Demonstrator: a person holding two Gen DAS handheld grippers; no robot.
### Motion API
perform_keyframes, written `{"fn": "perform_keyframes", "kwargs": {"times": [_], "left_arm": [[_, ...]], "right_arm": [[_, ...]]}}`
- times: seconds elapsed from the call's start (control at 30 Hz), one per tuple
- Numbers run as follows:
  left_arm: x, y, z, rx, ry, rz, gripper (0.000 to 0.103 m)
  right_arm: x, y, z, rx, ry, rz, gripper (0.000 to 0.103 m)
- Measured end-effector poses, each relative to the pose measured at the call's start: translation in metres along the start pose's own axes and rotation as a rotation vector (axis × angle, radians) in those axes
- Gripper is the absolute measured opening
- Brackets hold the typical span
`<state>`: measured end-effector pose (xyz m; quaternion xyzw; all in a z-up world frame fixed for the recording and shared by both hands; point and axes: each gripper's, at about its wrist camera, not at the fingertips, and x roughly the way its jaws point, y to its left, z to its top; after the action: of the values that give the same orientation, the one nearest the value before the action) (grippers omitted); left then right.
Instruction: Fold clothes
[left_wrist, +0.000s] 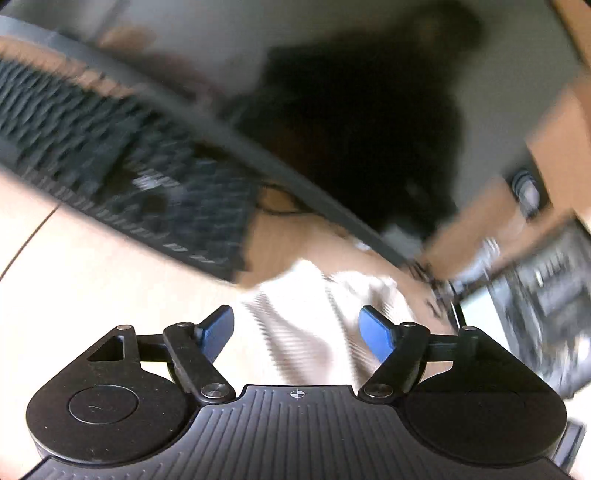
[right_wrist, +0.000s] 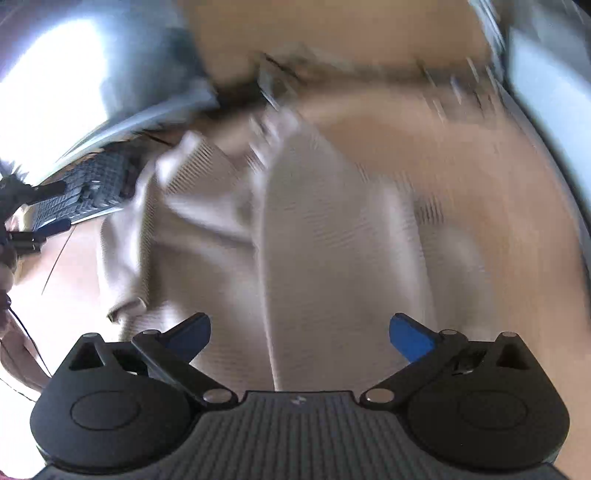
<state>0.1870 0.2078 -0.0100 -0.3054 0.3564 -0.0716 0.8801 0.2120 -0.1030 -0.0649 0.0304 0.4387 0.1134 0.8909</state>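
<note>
Right wrist view was filled by the rumpled beige garment (right_wrist: 332, 229) beneath the released right gripper (right_wrist: 300, 332), while the left gripper (left_wrist: 296, 328) was likewise held spread over its near edge by the keyboard (left_wrist: 122, 162).

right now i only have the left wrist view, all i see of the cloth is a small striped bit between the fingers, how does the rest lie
Observer: In the right wrist view the beige striped garment is spread wide across the wooden table, rumpled.
Operator: is the right gripper holding it
Observer: No, the right gripper is open above the cloth, gripping nothing.
Operator: keyboard near the cloth
Observer: Yes, the black keyboard sits at the garment's far left edge.
</note>
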Motion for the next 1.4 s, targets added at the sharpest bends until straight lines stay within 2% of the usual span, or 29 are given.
{"fn": "perform_keyframes", "kwargs": {"times": [0.07,0.13,0.2,0.27,0.3,0.33,0.4,0.43,0.53,0.57,0.6,0.63,0.7,0.77,0.8,0.87,0.93,1.0,1.03,1.07,1.1,1.17,1.23,1.27,1.3,1.37,1.4], "left_arm": [[-0.002,-0.025,-0.008,0.095,0.018,-0.028,0.082],[0.019,-0.048,-0.028,0.114,0.098,-0.096,0.082],[0.042,-0.064,-0.048,0.131,0.174,-0.127,0.076],[0.06,-0.072,-0.064,0.151,0.225,-0.124,0.073],[0.067,-0.074,-0.071,0.157,0.245,-0.12,0.073],[0.074,-0.075,-0.077,0.162,0.264,-0.116,0.073],[0.087,-0.078,-0.09,0.174,0.302,-0.109,0.072],[0.089,-0.078,-0.093,0.186,0.303,-0.089,0.072],[0.087,-0.075,-0.095,0.212,0.312,-0.061,0.065],[0.086,-0.074,-0.096,0.211,0.314,-0.057,0.062],[0.084,-0.072,-0.097,0.21,0.316,-0.06,0.06],[0.081,-0.069,-0.097,0.204,0.319,-0.062,0.059],[0.077,-0.064,-0.098,0.194,0.324,-0.066,0.058],[0.072,-0.058,-0.098,0.183,0.33,-0.07,0.058],[0.074,-0.059,-0.095,0.18,0.331,-0.069,0.058],[0.076,-0.062,-0.095,0.187,0.337,-0.062,0.059],[0.079,-0.068,-0.096,0.207,0.341,-0.06,0.065],[0.082,-0.074,-0.095,0.225,0.345,-0.055,0.073],[0.082,-0.079,-0.098,0.245,0.344,-0.045,0.075],[0.083,-0.083,-0.1,0.265,0.343,-0.035,0.078],[0.084,-0.088,-0.104,0.288,0.338,-0.026,0.081],[0.084,-0.096,-0.107,0.311,0.324,-0.013,0.081],[0.08,-0.1,-0.105,0.313,0.304,-0.004,0.081],[0.073,-0.1,-0.098,0.305,0.267,-0.017,0.081],[0.066,-0.099,-0.091,0.298,0.23,-0.03,0.081],[0.056,-0.098,-0.071,0.327,0.145,0.001,0.082],[0.056,-0.1,-0.061,0.375,0.104,0.044,0.082]], "right_arm": [[0.008,0.012,0.016,-0.097,-0.038,-0.049,0.103],[0.025,0.024,0.035,-0.195,-0.076,-0.101,0.101],[0.052,0.028,0.05,-0.25,-0.055,-0.109,0.086],[0.078,0.031,0.056,-0.335,0.014,-0.111,0.061],[0.089,0.033,0.057,-0.386,0.053,-0.114,0.055],[0.096,0.034,0.058,-0.455,0.082,-0.12,0.05],[0.096,0.036,0.059,-0.632,0.095,-0.153,0.025],[0.092,0.033,0.061,-0.732,0.084,-0.209,0.017],[0.093,0.001,0.074,-0.928,0.004,-0.449,0.016],[0.098,-0.013,0.08,-0.964,-0.014,-0.529,0.015],[0.107,-0.03,0.09,-0.941,-0.008,-0.588,0.012],[0.116,-0.046,0.1,-0.889,0.009,-0.616,0.011],[0.13,-0.066,0.111,-0.786,0.055,-0.618,0.011],[0.145,-0.078,0.111,-0.747,0.085,-0.655,0.011],[0.144,-0.082,0.112,-0.712,0.084,-0.643,0.011],[0.119,-0.08,0.119,-0.588,0.022,-0.516,0.011],[0.094,-0.078,0.126,-0.464,-0.038,-0.388,0.014],[0.071,-0.066,0.135,-0.375,-0.08,-0.194,0.022],[0.063,-0.057,0.139,-0.347,-0.091,-0.081,0.036],[0.06,-0.043,0.14,-0.34,-0.096,0.036,0.055],[0.06,-0.026,0.14,-0.351,-0.109,0.128,0.061],[0.069,0.009,0.134,-0.448,-0.123,0.185,0.064],[0.078,0.039,0.121,-0.583,-0.143,0.156,0.063],[0.077,0.045,0.115,-0.613,-0.151,0.141,0.061],[0.072,0.044,0.109,-0.606,-0.161,0.135,0.061],[0.064,0.036,0.099,-0.573,-0.176,0.124,0.062],[0.062,0.02,0.096,-0.509,-0.173,0.116,0.064]]}}
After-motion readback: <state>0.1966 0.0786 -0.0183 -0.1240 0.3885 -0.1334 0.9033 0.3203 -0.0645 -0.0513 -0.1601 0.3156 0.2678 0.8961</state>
